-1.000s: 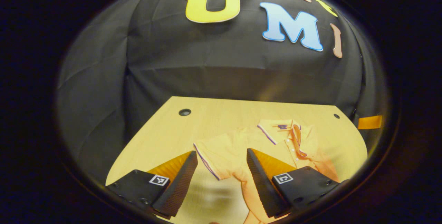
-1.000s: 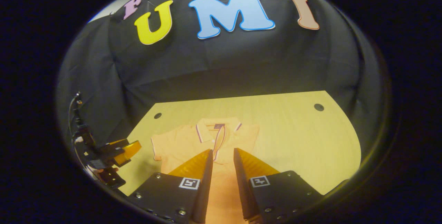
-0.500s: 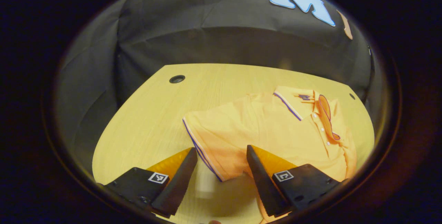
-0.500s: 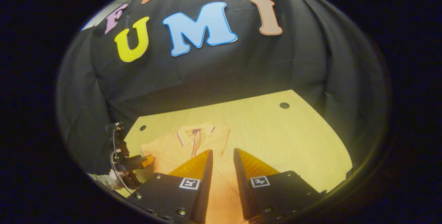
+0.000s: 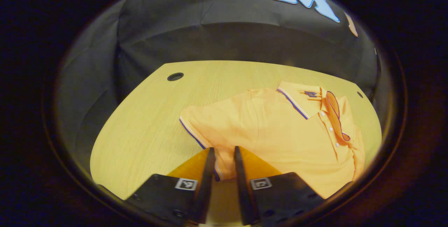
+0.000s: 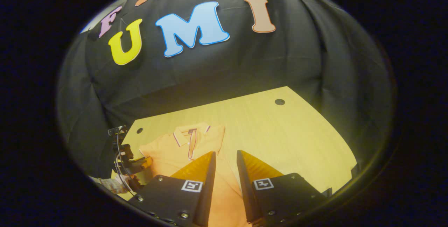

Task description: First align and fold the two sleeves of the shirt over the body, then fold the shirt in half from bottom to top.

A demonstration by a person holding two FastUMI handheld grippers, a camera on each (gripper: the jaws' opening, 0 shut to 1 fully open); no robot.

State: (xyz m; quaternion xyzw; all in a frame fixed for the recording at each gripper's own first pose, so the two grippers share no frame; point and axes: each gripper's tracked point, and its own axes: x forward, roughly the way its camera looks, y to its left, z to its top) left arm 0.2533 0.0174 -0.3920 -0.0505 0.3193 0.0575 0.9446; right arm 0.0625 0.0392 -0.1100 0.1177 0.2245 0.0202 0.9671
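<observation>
An orange polo shirt lies face up on the wooden table, its collar toward the back wall. In the left gripper view, my left gripper is shut on the striped cuff of the near sleeve. The right gripper view shows the shirt small at the left, with the left gripper at its sleeve. My right gripper hovers over the shirt's lower body with its fingers close together. I cannot tell whether any cloth is pinched between them.
The table has round cable holes near its back corners. Bare tabletop stretches left of the shirt and right of it. A person's hand and checked cuff hold the left gripper. Black cloth walls close in behind.
The left gripper dropped toward the table, moved onto the sleeve's cuff and went from open to shut on it. The right gripper drifted right and back, its fingers unchanged.
</observation>
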